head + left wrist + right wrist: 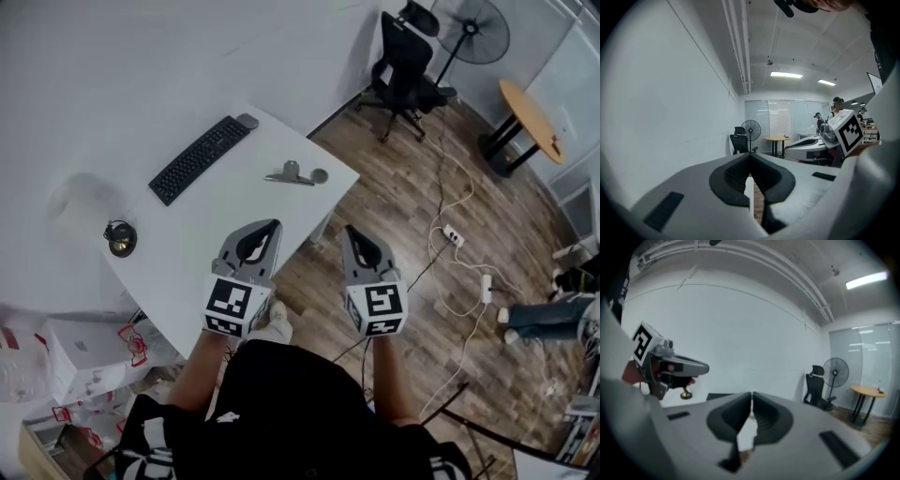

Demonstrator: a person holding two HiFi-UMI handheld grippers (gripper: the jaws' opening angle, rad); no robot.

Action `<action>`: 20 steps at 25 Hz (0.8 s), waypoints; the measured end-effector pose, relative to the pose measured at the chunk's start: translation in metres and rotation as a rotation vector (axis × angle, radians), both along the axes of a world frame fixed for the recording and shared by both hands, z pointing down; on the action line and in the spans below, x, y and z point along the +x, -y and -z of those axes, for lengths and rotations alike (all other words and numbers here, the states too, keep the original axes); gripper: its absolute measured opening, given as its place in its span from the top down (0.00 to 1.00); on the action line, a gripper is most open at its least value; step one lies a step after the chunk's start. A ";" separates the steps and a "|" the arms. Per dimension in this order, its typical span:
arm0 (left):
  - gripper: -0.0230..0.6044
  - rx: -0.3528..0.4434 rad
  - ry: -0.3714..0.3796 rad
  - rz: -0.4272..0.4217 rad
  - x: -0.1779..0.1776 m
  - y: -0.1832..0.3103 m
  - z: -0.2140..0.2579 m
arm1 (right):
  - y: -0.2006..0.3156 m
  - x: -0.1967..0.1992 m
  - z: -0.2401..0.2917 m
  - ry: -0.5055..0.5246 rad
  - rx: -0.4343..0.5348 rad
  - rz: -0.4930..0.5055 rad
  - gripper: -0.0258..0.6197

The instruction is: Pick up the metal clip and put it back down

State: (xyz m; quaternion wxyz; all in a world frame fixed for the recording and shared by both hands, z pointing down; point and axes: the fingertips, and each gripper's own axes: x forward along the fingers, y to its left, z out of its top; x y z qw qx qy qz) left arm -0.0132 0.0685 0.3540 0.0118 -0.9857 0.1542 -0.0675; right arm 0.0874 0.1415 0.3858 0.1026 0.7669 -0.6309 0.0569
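The metal clip [292, 174] lies on the white table [187, 244] near its right corner, silver with its handles pointing left. My left gripper [273, 226] hovers over the table's near edge, below the clip and apart from it, jaws shut with nothing between them. My right gripper [349, 231] is beside it over the wooden floor, also shut and empty. In the left gripper view the left gripper [751, 155] has its pads together, and so does the right gripper [752, 394] in the right gripper view. The clip does not show in either gripper view.
A black keyboard [201, 157] lies left of the clip and a small brass-coloured object [121, 238] further left. An office chair [405, 64], a fan [477, 29] and a round table [531, 116] stand beyond. Cables and power strips [452, 235] cross the floor. Boxes [84, 349] sit lower left.
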 end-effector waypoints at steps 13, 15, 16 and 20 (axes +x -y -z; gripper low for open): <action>0.93 -0.090 -0.015 0.011 0.012 0.097 -0.014 | 0.091 0.014 -0.007 -0.014 -0.060 -0.002 0.91; 0.93 -0.103 -0.011 0.009 0.013 0.104 -0.019 | 0.097 0.015 -0.011 -0.014 -0.072 -0.007 0.91; 0.93 -0.108 -0.009 0.012 0.013 0.108 -0.021 | 0.099 0.016 -0.012 -0.014 -0.077 -0.008 0.91; 0.93 -0.132 -0.010 0.022 0.013 0.119 -0.026 | 0.107 0.017 -0.017 -0.014 -0.092 -0.010 0.91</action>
